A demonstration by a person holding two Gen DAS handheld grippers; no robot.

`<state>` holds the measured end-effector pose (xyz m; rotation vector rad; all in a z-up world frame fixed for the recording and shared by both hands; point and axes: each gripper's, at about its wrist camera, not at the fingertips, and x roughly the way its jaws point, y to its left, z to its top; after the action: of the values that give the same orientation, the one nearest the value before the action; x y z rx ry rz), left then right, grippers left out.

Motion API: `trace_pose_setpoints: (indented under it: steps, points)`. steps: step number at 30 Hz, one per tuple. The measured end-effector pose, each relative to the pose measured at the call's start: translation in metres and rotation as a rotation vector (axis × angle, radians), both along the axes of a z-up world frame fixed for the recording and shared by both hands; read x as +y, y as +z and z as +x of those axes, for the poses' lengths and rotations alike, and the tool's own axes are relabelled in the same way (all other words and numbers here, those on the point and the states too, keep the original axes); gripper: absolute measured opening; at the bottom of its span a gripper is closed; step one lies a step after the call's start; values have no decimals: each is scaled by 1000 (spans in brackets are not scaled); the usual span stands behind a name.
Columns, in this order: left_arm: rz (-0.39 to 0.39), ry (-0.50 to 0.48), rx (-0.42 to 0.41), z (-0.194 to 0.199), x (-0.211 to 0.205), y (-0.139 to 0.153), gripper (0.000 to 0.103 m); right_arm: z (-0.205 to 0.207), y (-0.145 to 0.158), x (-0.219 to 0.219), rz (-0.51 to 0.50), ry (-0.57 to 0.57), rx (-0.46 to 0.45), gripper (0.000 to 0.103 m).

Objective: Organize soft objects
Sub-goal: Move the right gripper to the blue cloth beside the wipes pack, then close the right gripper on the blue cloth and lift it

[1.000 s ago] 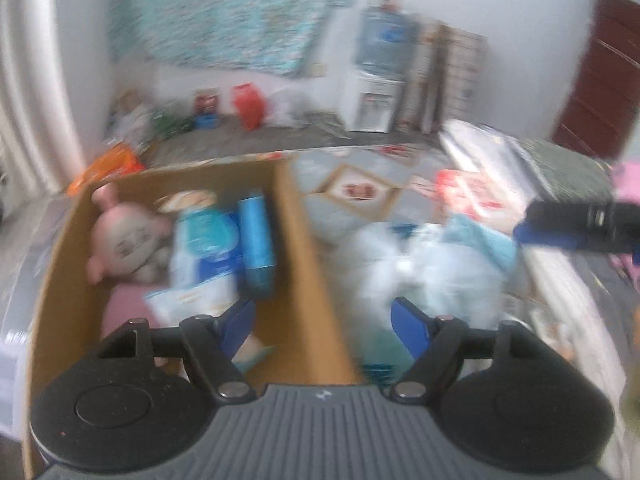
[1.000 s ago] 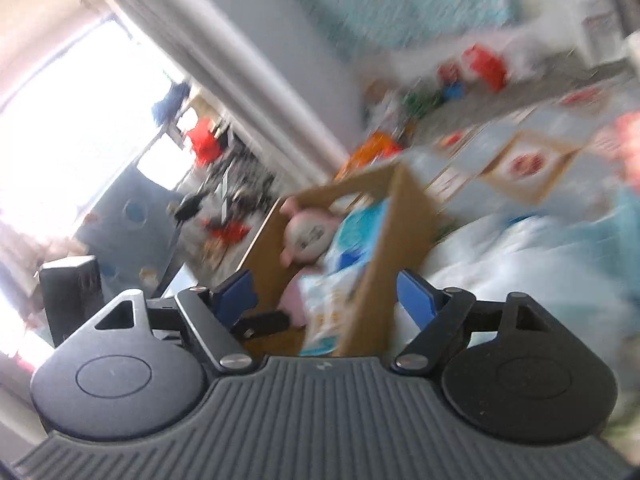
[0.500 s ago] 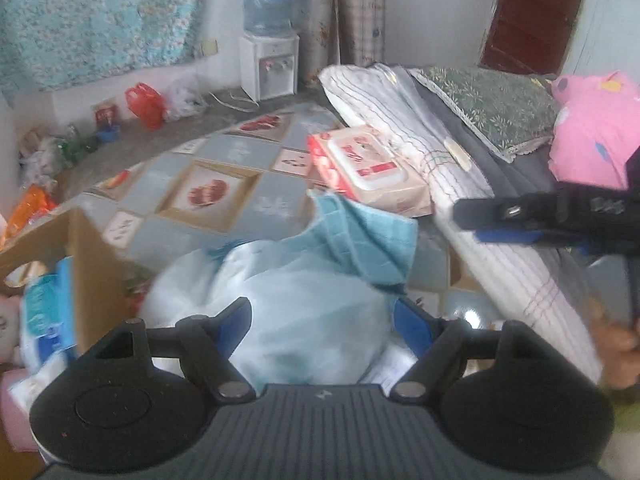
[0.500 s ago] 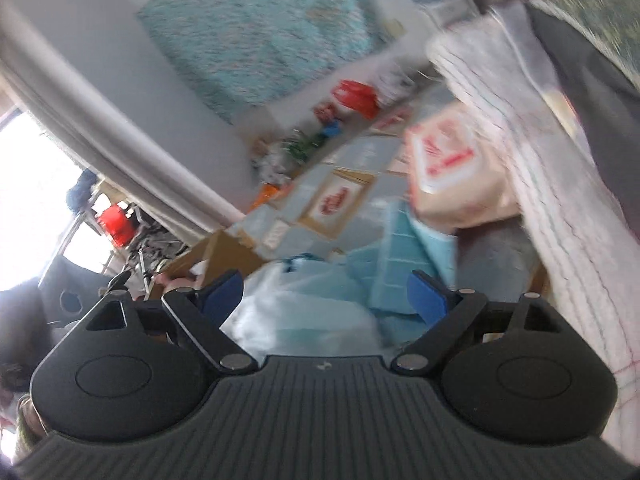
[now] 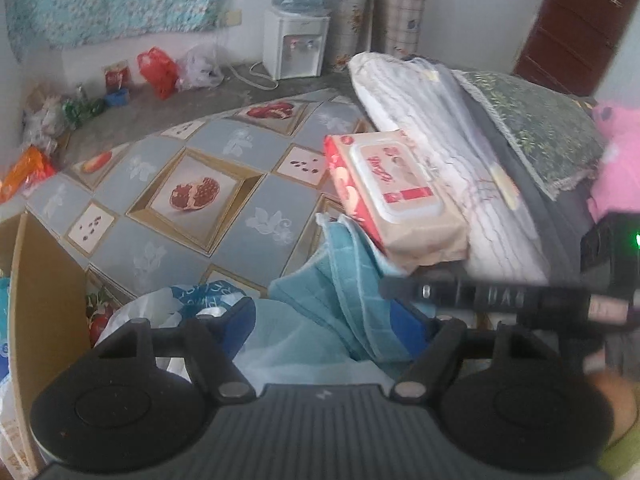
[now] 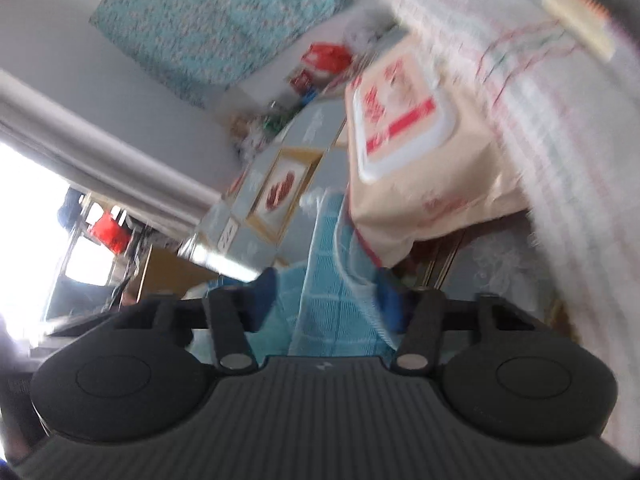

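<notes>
My right gripper (image 6: 328, 300) has just been closing, its blue pads now pinching the folded teal waffle-weave cloth (image 6: 332, 280), which lies at six o'clock below the red-and-cream wipes pack (image 6: 404, 128) (blurred). My left gripper (image 5: 336, 320) gapes wide, holding nothing, over a pale blue plastic bag (image 5: 288, 344).

Wipes pack (image 5: 394, 196) on towel (image 5: 352, 280), against mattress (image 5: 452, 128); box (image 5: 44, 320) left.

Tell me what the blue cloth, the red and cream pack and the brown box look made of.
Blue cloth: soft woven towel fabric, matte, with a grid weave and a hemmed edge. Red and cream pack: glossy plastic film that creases, with a stiffer white lid, probably hard plastic. Brown box: plain matte cardboard, judging by its flat tan wall.
</notes>
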<state>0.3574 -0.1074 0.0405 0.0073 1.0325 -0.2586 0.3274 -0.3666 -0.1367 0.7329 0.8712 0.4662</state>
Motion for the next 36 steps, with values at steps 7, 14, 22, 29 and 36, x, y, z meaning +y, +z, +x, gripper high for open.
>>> trace_pose_setpoints:
  steps: [7,14,22,29,36]
  points:
    - [20,19,13,21,-8,-9,75,-5,4,22,-20,173,-77,21]
    - [75,27,42,50,-26,-25,71,-1,9,37,-29,269,-55,23]
    - [38,59,107,55,-16,-34,71,-26,44,2,-49,178,-203,61]
    - [-10,90,114,46,-1,-24,71,-10,22,23,-255,170,-71,79]
    - [-38,96,103,33,12,-10,71,-3,-5,47,-343,223,-3,60]
